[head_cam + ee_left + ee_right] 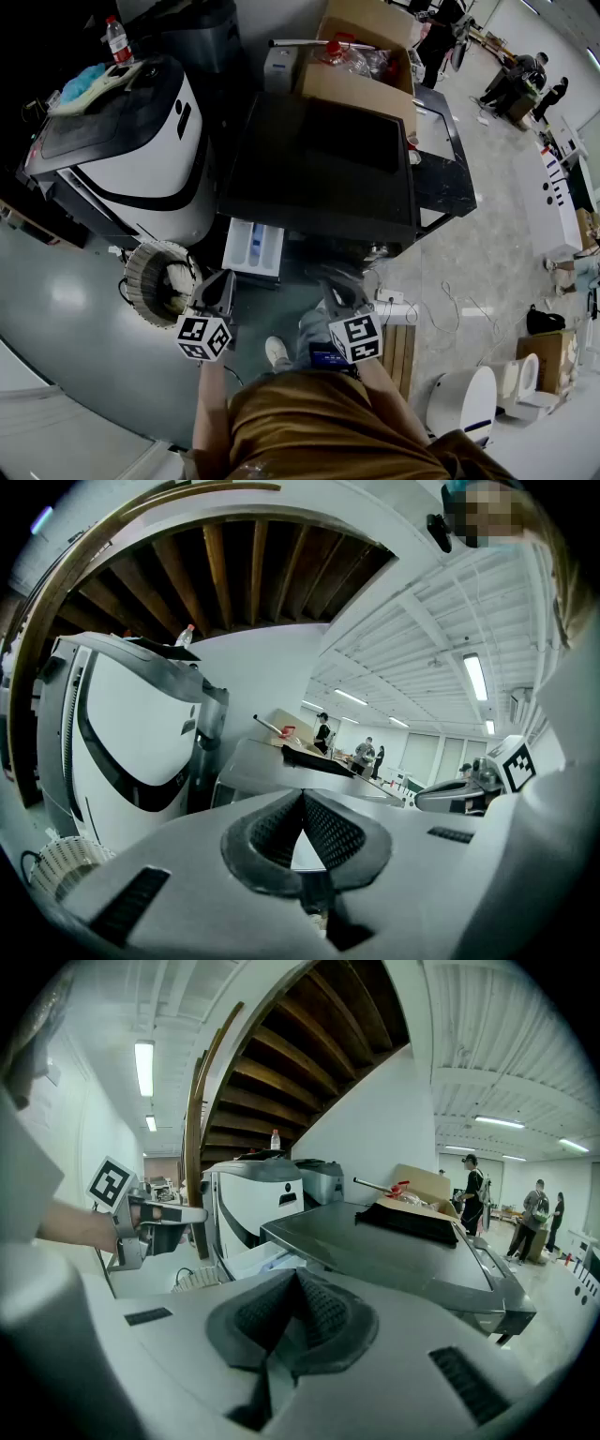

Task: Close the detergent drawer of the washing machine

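The washing machine [319, 164] has a dark top and stands in the middle of the head view. Its white detergent drawer [255, 247], with blue inside, sticks out of the front at the left. My left gripper [223, 279] hovers just below the drawer, apart from it, with its jaws shut on nothing. My right gripper [333, 277] is level with it, further right in front of the machine, and also shut and empty. In the left gripper view the pads [323, 829] meet in front of the machine [281, 771]. The right gripper view shows the drawer [267, 1260] beyond its own closed pads [319, 1309].
A white and black appliance [131, 141] stands left of the machine with a bottle [117, 39] on it. A ribbed round basket [159, 277] sits on the floor by the drawer. A cardboard box [361, 56] lies at the machine's back. A power strip [394, 298] and cables lie to the right.
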Demonstrator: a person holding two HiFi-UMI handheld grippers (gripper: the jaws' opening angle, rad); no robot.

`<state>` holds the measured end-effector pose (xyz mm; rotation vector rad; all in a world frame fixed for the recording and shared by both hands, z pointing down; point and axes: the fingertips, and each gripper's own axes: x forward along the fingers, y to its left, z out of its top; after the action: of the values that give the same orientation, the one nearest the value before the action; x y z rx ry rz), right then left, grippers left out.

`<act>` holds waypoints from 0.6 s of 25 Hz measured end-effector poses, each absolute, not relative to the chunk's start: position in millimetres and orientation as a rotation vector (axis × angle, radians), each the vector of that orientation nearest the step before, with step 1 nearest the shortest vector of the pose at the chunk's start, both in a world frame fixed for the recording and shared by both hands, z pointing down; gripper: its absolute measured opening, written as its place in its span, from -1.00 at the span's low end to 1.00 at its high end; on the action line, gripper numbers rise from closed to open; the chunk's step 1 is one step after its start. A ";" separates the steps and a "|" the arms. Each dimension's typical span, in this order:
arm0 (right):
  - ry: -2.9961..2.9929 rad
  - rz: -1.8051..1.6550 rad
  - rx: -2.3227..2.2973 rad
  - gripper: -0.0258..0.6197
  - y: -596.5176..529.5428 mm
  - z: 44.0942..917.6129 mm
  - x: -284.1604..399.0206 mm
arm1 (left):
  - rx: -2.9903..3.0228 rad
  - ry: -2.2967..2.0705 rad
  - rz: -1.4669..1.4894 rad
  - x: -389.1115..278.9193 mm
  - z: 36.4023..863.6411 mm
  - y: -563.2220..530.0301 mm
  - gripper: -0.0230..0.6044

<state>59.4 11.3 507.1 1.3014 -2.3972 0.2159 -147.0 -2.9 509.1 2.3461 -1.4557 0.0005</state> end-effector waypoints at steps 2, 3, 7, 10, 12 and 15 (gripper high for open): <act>-2.395 0.217 1.305 -0.88 10.2 507.0 62.7 | 2.342 -1.462 0.001 -145.9 508.5 -5.0 -0.84; -2.395 0.218 1.307 -0.88 9.4 507.1 64.1 | 2.342 -1.464 0.002 -145.3 508.3 -6.2 -0.85; -2.391 0.226 1.313 -0.88 6.9 509.3 68.1 | 2.345 -1.462 0.003 -142.7 510.2 -10.0 -0.84; -2.392 0.241 1.312 -0.88 6.8 511.2 70.1 | 2.345 -1.453 -0.003 -140.1 511.4 -9.8 -0.84; -2.399 0.264 1.306 -0.88 7.1 512.9 70.9 | 2.348 -1.457 0.004 -138.7 512.2 -9.3 -0.84; -2.407 0.296 1.303 -0.88 7.2 516.4 72.5 | 2.339 -1.470 0.039 -138.5 518.5 -8.3 -0.84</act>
<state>72.5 7.2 516.4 1.3032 -2.4065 0.2957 -138.5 -8.3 518.5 2.3389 -1.4702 0.0386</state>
